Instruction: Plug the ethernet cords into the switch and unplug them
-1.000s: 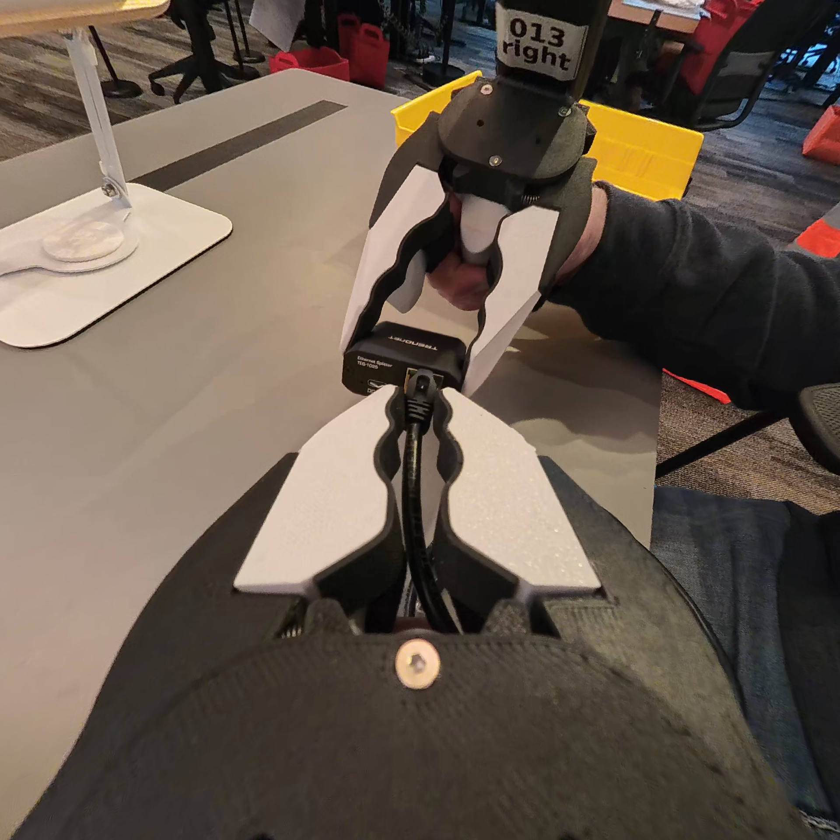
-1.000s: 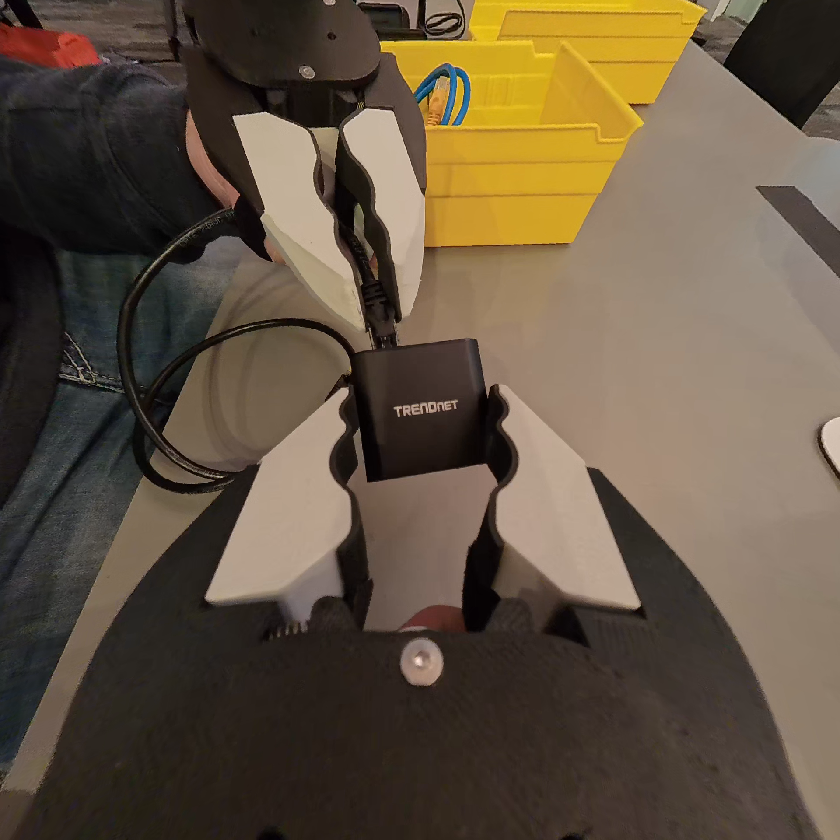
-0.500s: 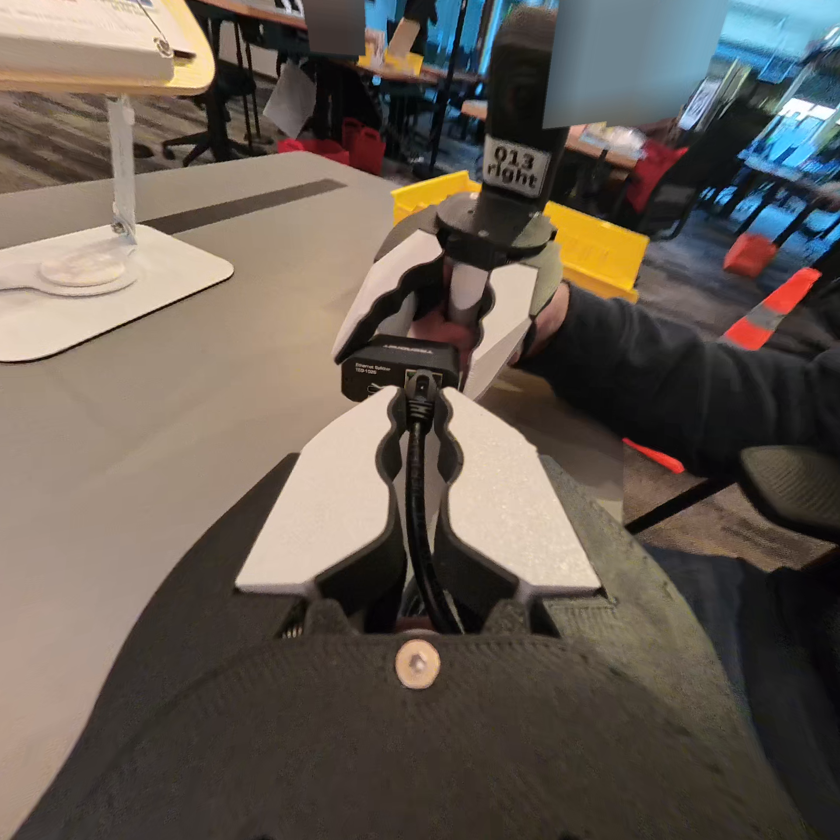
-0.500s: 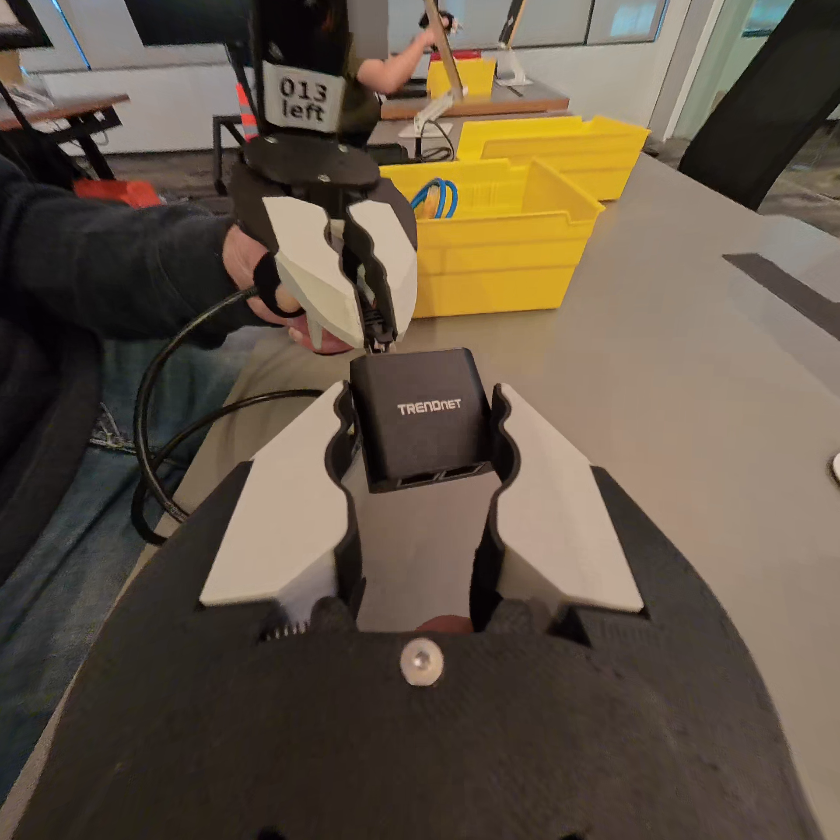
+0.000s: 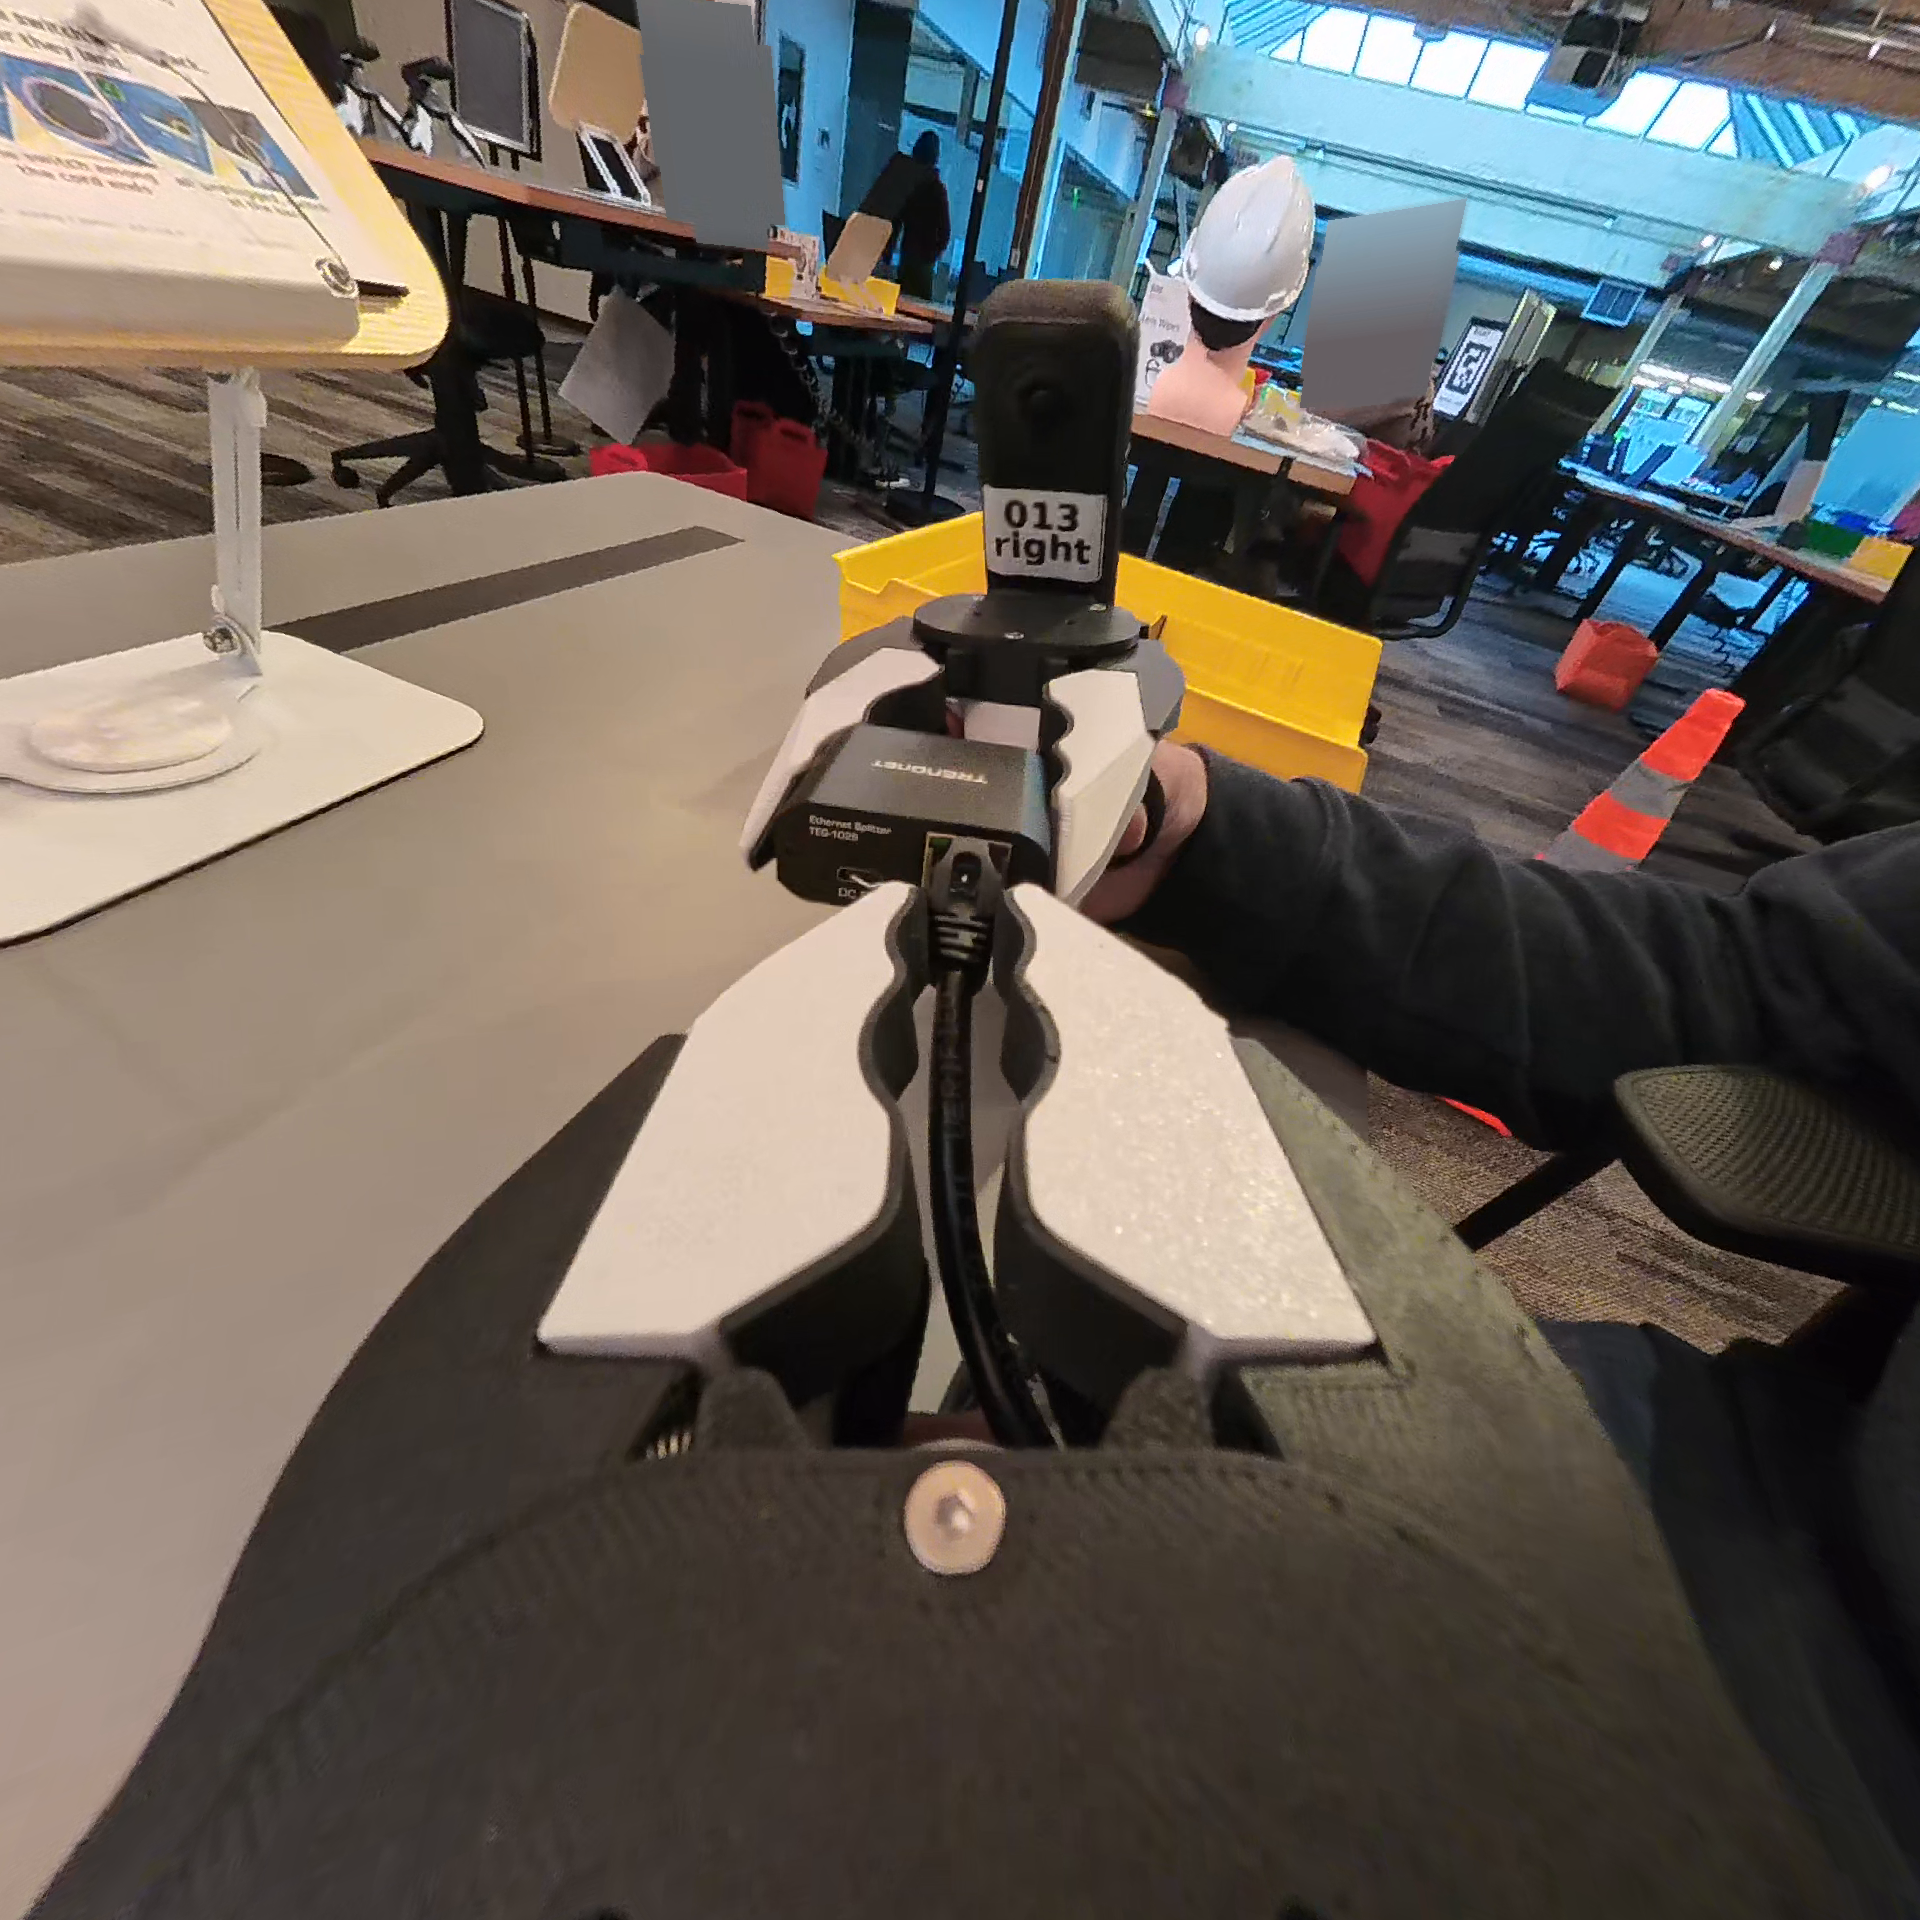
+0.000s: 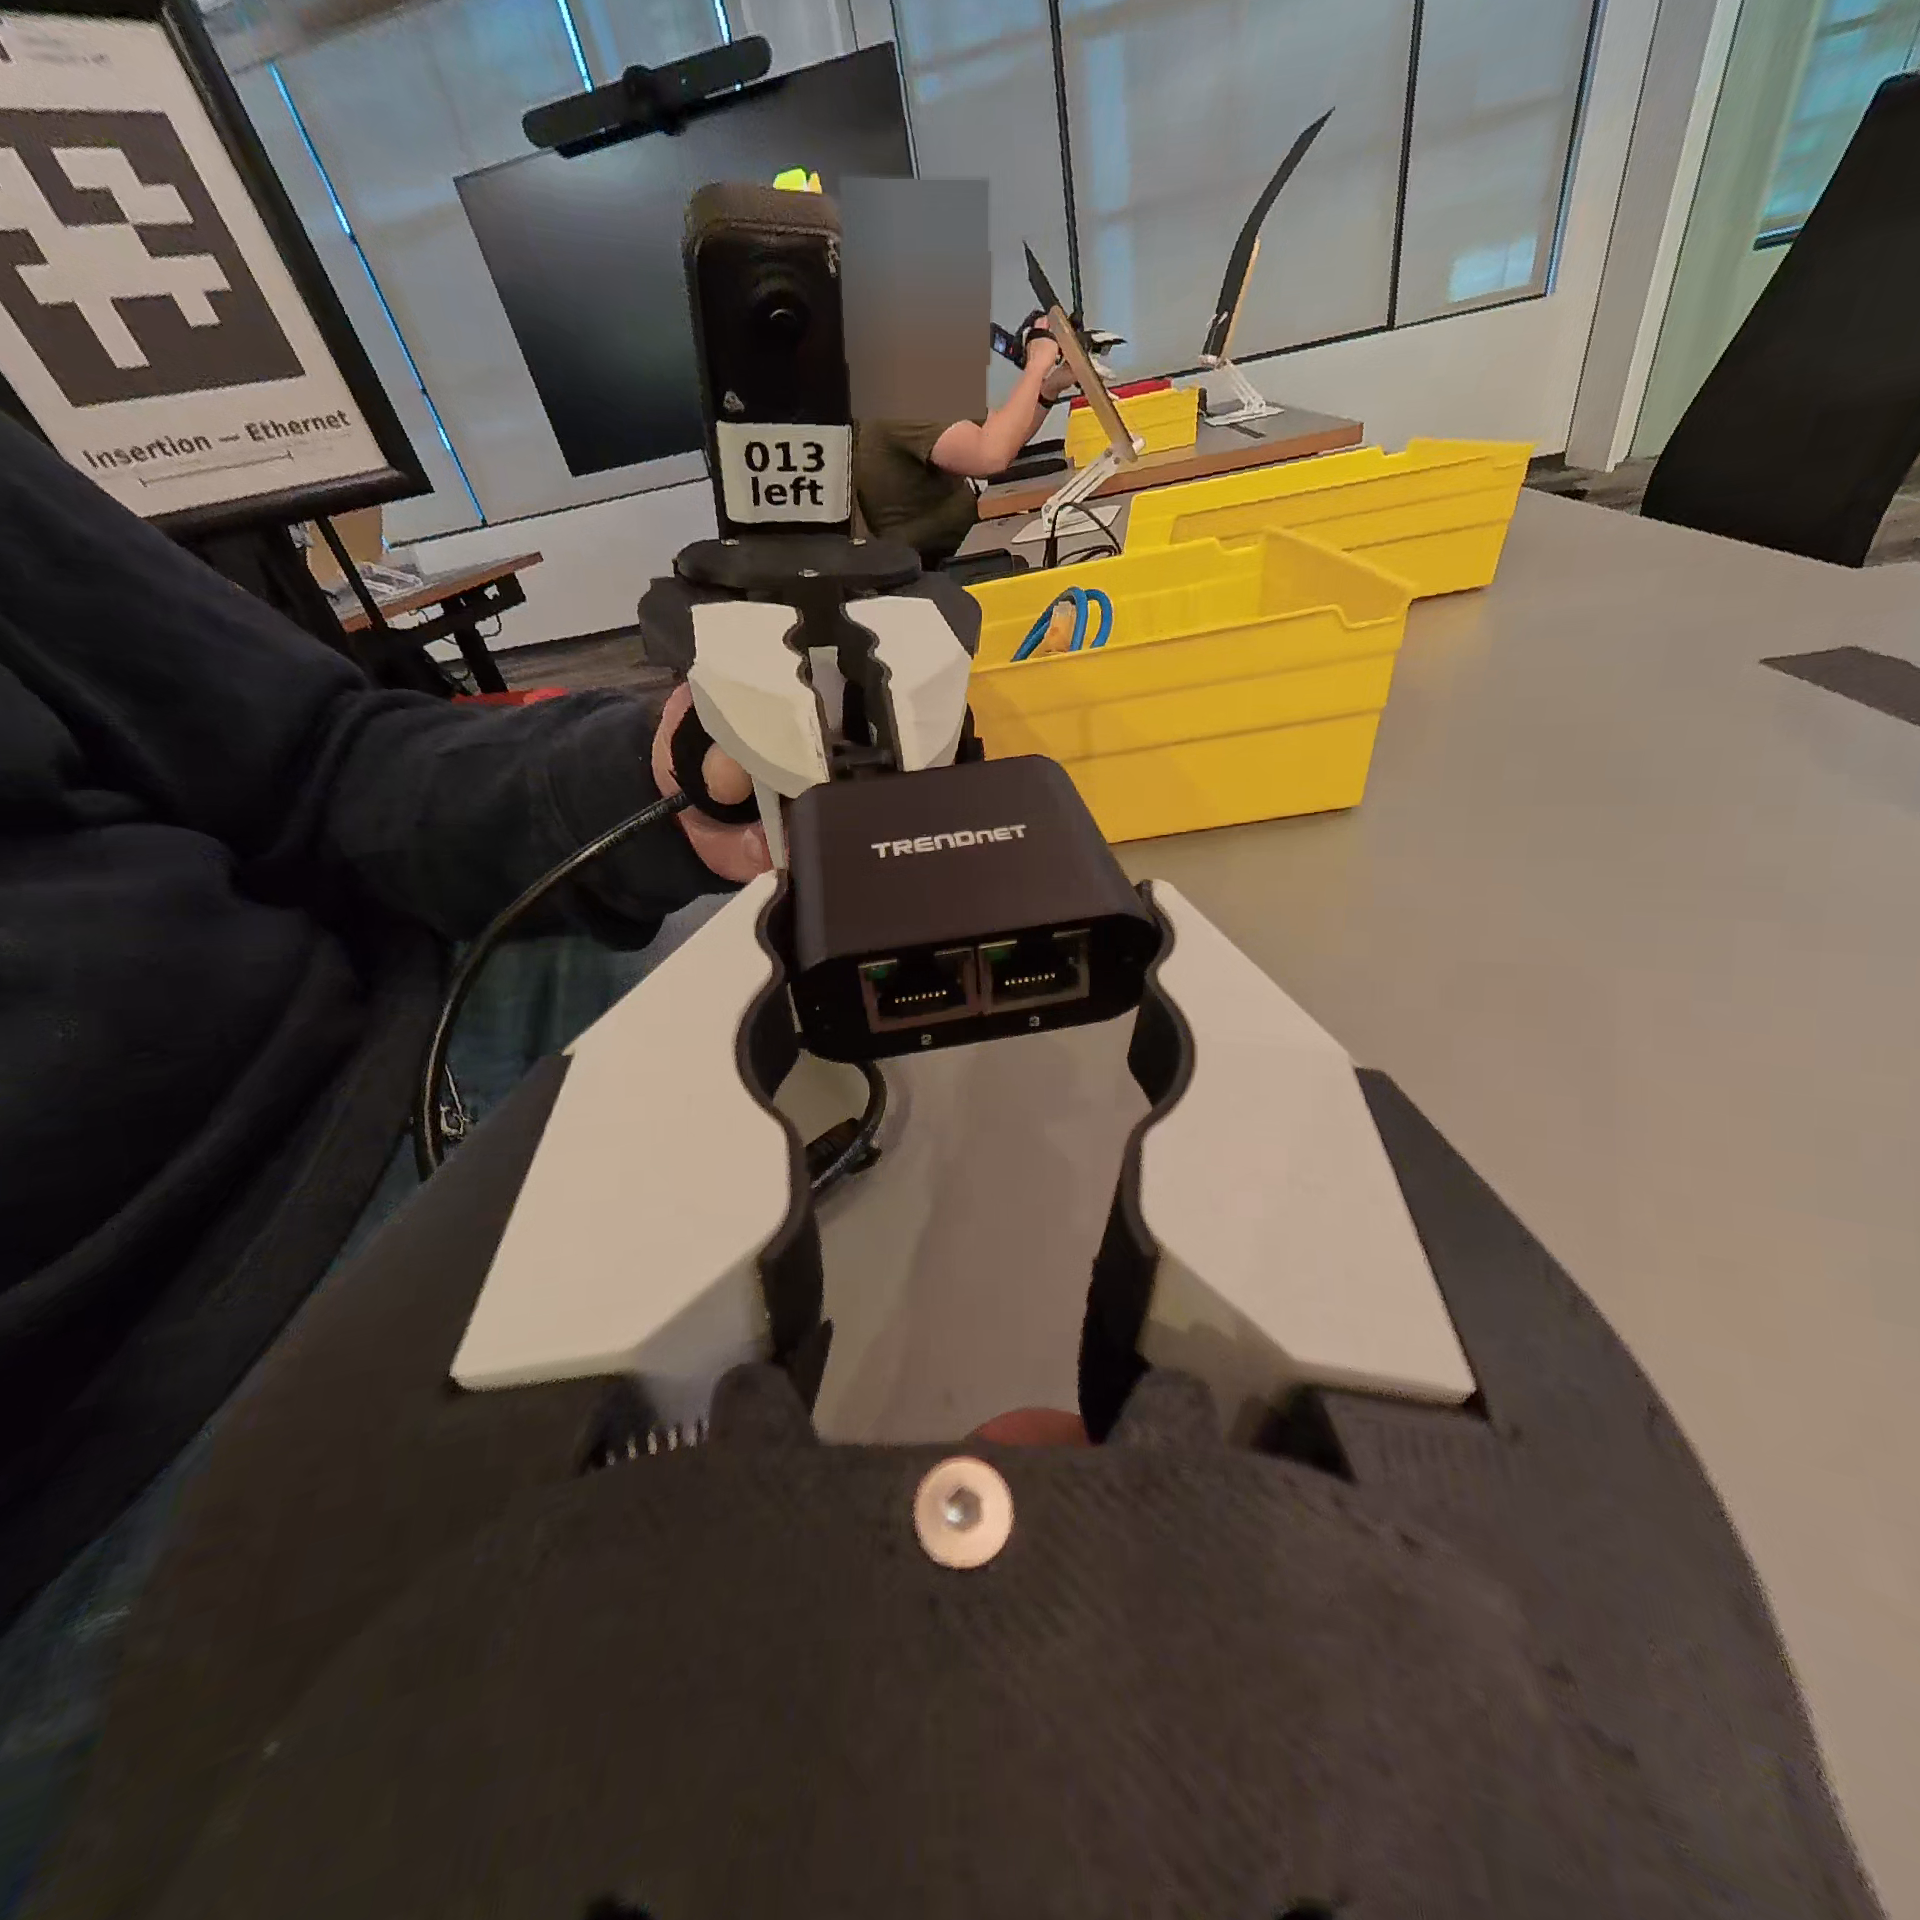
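A small black switch (image 6: pixel 951 862) is clamped between my right gripper's (image 6: pixel 961 904) fingers and held above the grey table (image 6: pixel 1558 935). Two empty ports (image 6: pixel 977 982) face the right wrist camera. My left gripper (image 5: pixel 958 914) is shut on a black ethernet cord (image 5: pixel 961 1143) just behind its plug (image 5: pixel 961 894). The plug sits in a port on the opposite face of the switch (image 5: pixel 904 805). In the right wrist view the left gripper (image 6: pixel 852 758) is directly behind the switch, and the cord (image 6: pixel 457 1018) loops down to the left.
Yellow bins (image 6: pixel 1195 717) stand on the table beyond the switch, one holding a blue cable (image 6: pixel 1070 613). A white stand with a flat base (image 5: pixel 208 748) is on the left of the table. The table edge, a chair (image 5: pixel 1766 1153) and an orange cone (image 5: pixel 1662 769) are on the right. Only a small space, under 4 cm, lies between the two pairs of fingers.
Both grippers have lifted and levelled out, raising the switch off the table with the cord still in it. The switch's two empty ports have come into the right wrist view.
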Available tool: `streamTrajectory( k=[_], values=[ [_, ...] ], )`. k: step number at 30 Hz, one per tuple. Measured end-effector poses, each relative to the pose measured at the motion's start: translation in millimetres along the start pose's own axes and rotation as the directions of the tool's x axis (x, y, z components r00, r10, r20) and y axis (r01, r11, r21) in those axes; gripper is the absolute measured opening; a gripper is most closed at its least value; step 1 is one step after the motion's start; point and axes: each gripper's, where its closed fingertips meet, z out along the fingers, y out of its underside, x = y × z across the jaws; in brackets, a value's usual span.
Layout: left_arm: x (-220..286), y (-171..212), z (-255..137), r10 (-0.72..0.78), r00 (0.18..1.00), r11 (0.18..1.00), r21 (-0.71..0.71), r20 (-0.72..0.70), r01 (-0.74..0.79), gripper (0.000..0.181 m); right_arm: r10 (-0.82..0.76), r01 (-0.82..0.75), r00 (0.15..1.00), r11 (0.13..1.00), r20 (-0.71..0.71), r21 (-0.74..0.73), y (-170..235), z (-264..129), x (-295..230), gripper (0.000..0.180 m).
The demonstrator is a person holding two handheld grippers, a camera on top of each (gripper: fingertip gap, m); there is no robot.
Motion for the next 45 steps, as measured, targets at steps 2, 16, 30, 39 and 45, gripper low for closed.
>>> streamTrajectory(
  k=[2,16,30,39,45],
  values=[
    [2.0,-1.2,0.5,0.003,1.0,1.0,0.001,-0.009,-0.003,0.012,-0.015,0.015,1.0,1.0,0.003,0.001,-1.2,-1.0,-1.7,0.063],
    [0.6,9.0,2.7,0.029,1.0,0.999,-0.014,0.011,-0.028,0.012,-0.066,0.064,0.998,0.994,-0.02,-0.086,5.7,0.3,-1.4,0.063],
    [-71.7,-17.3,-41.6,0.305,0.825,0.936,-0.308,0.475,-0.169,0.045,-0.272,0.135,0.807,0.949,-0.525,-0.284,-8.4,-31.5,55.2,0.063],
    [-32.3,-19.5,5.9,0.132,0.912,0.968,-0.248,0.388,-0.035,0.059,-0.553,0.268,0.514,0.829,-0.655,-0.49,-27.2,-31.8,53.2,0.063],
    [-26.8,-10.8,24.9,-0.06,0.943,0.976,-0.178,0.328,0.124,0.077,-0.705,0.322,0.382,0.708,-0.598,-0.629,-22.3,-21.1,38.7,0.063]
  ],
)
